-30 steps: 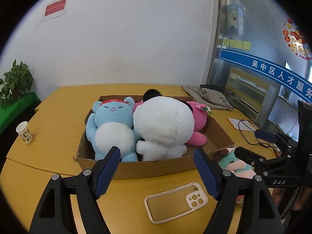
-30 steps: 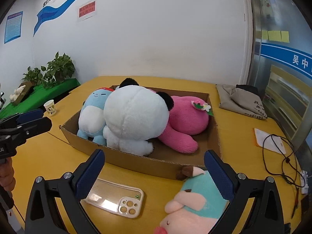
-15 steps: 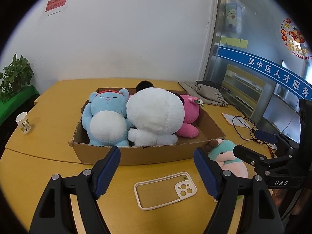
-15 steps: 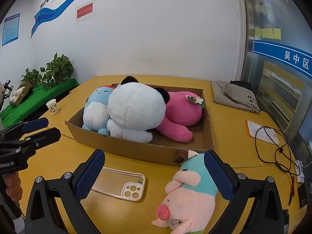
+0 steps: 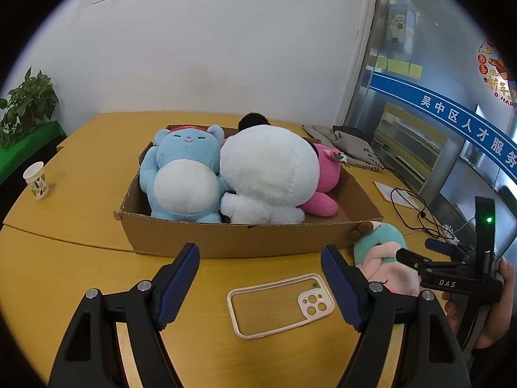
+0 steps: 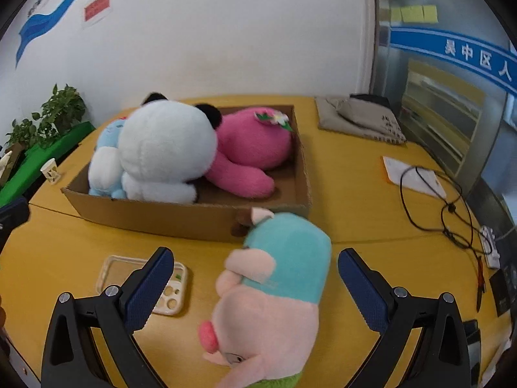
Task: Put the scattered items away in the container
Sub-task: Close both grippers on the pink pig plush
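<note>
1. The right gripper has dropped toward the pig plush, which now lies between its spread jaws; the pads are not yet pressing it.
2. The pig plush lies on the desk, touching the cardboard box at its near right corner (blue, white and pink plush already inside).
3. The left gripper has sunk slightly over the phone case, jaws spread, holding nothing.
4. Judged: both remaining items are about to be gripped.

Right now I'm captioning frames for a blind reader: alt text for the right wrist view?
An open right hand-held gripper straddles a pink pig plush in teal on the yellow table, before a cardboard box of plush toys.
</note>
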